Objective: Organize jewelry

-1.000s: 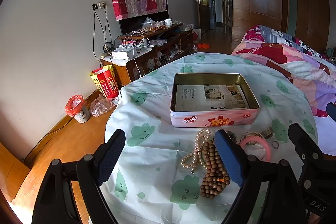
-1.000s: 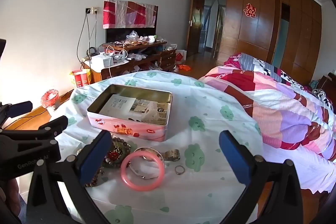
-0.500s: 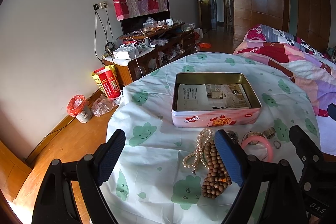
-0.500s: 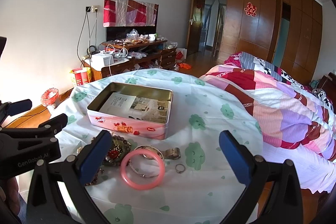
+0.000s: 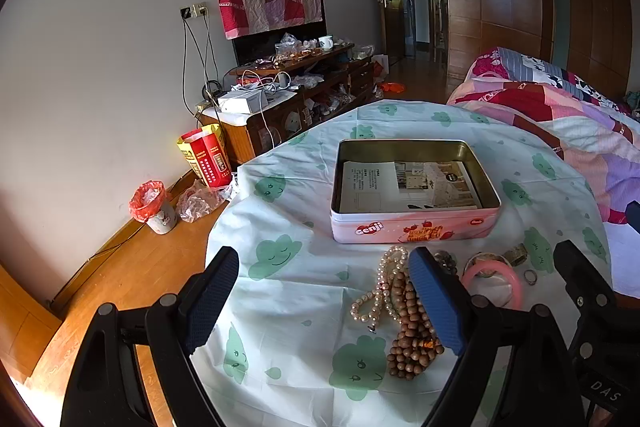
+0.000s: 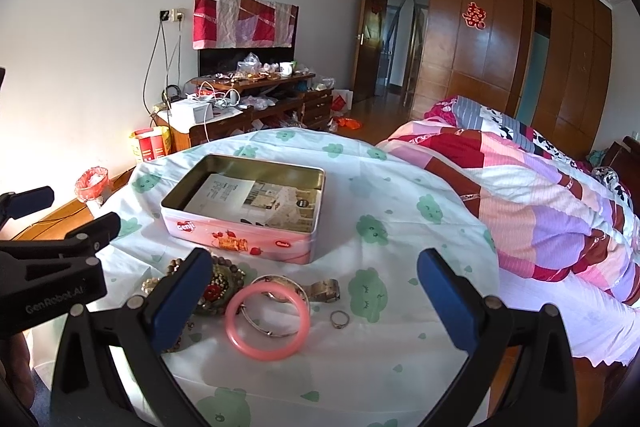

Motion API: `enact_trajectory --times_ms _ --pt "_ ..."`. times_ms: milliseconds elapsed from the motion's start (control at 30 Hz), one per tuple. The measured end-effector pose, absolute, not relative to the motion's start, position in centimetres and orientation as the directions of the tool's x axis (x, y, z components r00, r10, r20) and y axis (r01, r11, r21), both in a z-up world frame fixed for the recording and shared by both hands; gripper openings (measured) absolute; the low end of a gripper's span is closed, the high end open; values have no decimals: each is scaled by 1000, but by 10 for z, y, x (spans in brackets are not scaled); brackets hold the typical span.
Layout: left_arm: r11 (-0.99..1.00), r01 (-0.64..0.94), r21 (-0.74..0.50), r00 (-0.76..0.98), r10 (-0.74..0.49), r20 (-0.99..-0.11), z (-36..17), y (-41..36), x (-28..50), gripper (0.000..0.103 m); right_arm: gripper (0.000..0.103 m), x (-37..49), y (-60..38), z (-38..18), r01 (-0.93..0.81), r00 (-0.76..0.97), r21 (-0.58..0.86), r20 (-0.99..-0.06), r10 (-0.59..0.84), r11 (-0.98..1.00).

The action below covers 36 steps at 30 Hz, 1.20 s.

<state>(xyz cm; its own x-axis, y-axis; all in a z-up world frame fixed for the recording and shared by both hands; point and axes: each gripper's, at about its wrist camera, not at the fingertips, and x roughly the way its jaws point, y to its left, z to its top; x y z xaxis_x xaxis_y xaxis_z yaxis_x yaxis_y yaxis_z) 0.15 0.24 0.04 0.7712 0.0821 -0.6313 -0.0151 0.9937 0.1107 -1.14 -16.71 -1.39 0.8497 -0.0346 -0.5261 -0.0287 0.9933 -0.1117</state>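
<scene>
Both grippers hang spread and empty over the table's near edge; the bangle (image 6: pixel 267 321) lies right under the right gripper (image 6: pixel 314 303), nearer it than the left gripper (image 5: pixel 326 301), short of the tin (image 6: pixel 244 211)

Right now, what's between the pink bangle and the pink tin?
In the right wrist view, a silver bangle lies between the pink plastic bangle and the pink rectangular tin.
</scene>
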Motion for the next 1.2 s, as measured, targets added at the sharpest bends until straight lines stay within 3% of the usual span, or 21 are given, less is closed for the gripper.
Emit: enact_trajectory --times_ms 1200 --pt "991 -27 128 757 104 -645 -12 2 7 87 103 -9 -170 -17 -20 839 -113 -543 -45 993"
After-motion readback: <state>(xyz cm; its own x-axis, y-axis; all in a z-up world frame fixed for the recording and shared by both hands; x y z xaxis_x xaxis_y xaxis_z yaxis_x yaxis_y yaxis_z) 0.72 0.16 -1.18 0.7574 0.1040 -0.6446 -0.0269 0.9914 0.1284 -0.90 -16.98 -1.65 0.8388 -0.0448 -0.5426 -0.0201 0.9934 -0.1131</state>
